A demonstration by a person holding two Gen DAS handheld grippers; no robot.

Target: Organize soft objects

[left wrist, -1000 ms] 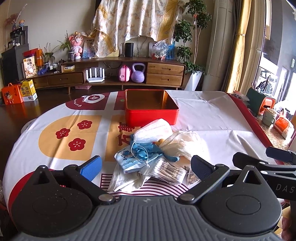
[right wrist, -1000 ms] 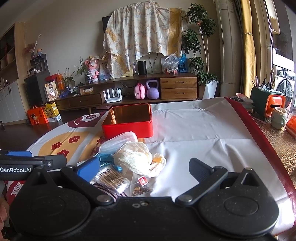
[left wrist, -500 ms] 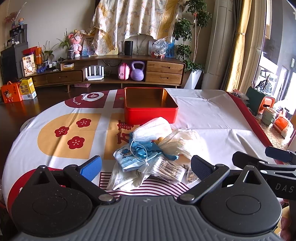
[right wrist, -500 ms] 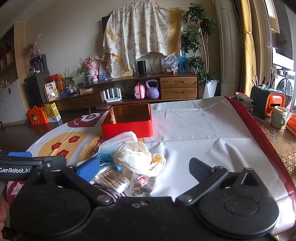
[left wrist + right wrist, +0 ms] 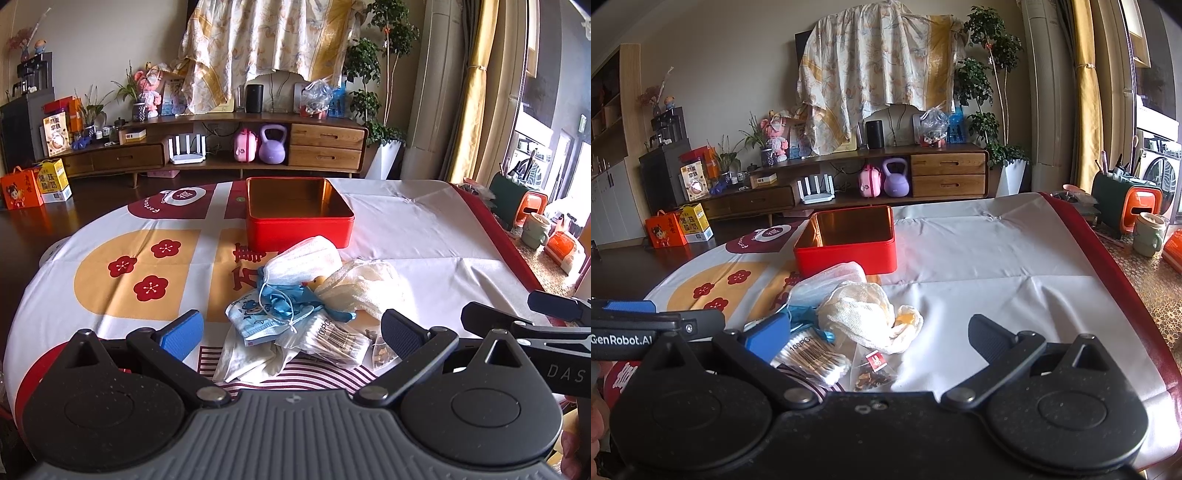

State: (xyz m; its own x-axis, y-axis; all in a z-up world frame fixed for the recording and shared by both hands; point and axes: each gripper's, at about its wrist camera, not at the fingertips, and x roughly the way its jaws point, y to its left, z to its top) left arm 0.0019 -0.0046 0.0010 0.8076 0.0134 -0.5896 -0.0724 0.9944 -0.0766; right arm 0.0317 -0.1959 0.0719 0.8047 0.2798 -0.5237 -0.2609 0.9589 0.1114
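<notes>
A pile of soft things lies on the table in front of an open red tin (image 5: 298, 212) (image 5: 846, 242): a white face mask (image 5: 304, 260), a blue glove (image 5: 284, 301), a cream mesh cloth (image 5: 365, 282) (image 5: 858, 312), a blue printed packet (image 5: 251, 317), a bag of cotton swabs (image 5: 328, 334) (image 5: 812, 356), and a small tea sachet (image 5: 873, 369). My left gripper (image 5: 291, 332) is open and empty, just short of the pile. My right gripper (image 5: 879, 332) is open and empty, beside it on the right.
The table (image 5: 424, 229) has a white, red and yellow cloth. At its right edge stand a green mug (image 5: 1148, 238) and an orange and green holder (image 5: 1126, 208). A wooden sideboard (image 5: 221, 147) lies beyond.
The left gripper's view has shifted slightly; both grippers stay open and the pile has not moved.
</notes>
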